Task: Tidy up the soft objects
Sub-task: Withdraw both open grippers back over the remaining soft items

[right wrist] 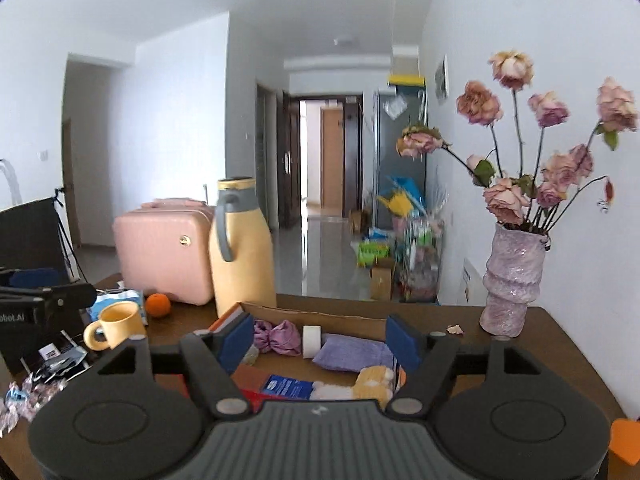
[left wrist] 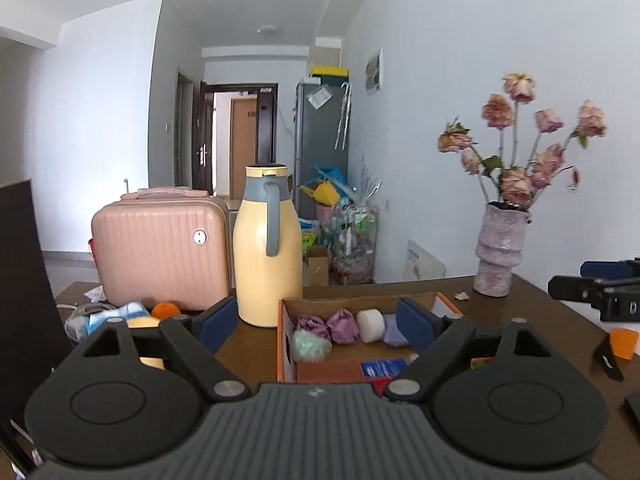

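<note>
An open cardboard box (left wrist: pixel 288 308) (right wrist: pixel 304 313) stands on the brown table. It holds purple cloth bundles (left wrist: pixel 342 326) (right wrist: pixel 280 336), a pale green soft ball (left wrist: pixel 310 346), a white roll (left wrist: pixel 370 325) (right wrist: pixel 311 340), a lilac cloth (right wrist: pixel 352 354), a blue packet (left wrist: pixel 382 369) (right wrist: pixel 286 387) and a yellow and white plush toy (right wrist: pixel 368 388). My left gripper (left wrist: pixel 316 324) is open and empty above the box's near side. My right gripper (right wrist: pixel 316 342) is open and empty above the box. The right gripper also shows at the right edge of the left wrist view (left wrist: pixel 600 292).
A yellow thermos jug (left wrist: pixel 267 248) (right wrist: pixel 240 248) and a pink case (left wrist: pixel 160 248) (right wrist: pixel 164 252) stand behind the box. A vase of dried roses (left wrist: pixel 498 252) (right wrist: pixel 512 284) is at the right. An orange (right wrist: pixel 158 305), a yellow mug (right wrist: pixel 116 326) and tissue packs (left wrist: pixel 116 314) lie at the left.
</note>
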`<action>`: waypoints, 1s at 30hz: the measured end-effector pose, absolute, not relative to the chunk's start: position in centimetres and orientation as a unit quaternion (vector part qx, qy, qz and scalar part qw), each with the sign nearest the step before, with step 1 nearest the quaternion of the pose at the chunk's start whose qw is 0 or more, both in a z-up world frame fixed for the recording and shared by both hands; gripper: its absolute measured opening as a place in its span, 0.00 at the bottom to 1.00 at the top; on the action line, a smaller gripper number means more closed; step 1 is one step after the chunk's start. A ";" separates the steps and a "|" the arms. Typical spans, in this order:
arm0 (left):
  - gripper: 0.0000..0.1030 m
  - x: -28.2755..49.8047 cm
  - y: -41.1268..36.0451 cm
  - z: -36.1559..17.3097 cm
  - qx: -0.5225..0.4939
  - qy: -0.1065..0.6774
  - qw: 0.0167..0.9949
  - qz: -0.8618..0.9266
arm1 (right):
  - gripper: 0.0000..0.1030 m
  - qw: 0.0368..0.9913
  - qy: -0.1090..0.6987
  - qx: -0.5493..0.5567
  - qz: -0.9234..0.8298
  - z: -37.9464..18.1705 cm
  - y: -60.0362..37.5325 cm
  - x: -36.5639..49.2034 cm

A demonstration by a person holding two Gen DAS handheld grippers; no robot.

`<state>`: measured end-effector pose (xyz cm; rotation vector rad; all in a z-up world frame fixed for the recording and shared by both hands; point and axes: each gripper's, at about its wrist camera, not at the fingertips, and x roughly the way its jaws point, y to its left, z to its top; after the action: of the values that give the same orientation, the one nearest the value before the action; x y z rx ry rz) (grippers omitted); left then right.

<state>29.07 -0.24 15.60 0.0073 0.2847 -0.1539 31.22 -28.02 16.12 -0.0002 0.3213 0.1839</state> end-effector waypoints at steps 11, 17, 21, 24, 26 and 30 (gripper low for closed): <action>0.93 15.4 1.7 7.5 0.014 0.123 0.989 -0.076 | 0.83 0.988 0.114 -0.014 0.099 7.9 -25.7 15.8; 0.93 11.9 2.0 4.1 0.044 0.161 0.983 -0.080 | 0.84 0.979 0.171 0.021 0.106 3.1 -24.8 10.8; 0.93 12.3 2.3 4.0 0.026 0.160 0.984 -0.080 | 0.84 0.977 0.180 0.025 0.112 2.3 -24.2 10.5; 0.93 13.4 2.0 3.8 0.021 0.166 0.982 -0.085 | 0.84 0.977 0.182 0.029 0.109 2.1 -24.2 11.2; 0.93 14.3 1.8 3.4 0.021 0.174 0.980 -0.090 | 0.84 0.975 0.191 0.038 0.103 1.6 -24.6 12.1; 0.89 17.0 1.2 2.2 0.019 0.199 0.975 -0.098 | 0.81 0.973 0.210 0.051 0.083 0.5 -25.4 14.4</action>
<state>17.02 1.16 2.21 0.0382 0.4018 -0.1986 14.38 -25.36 0.50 0.1027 0.4237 0.1676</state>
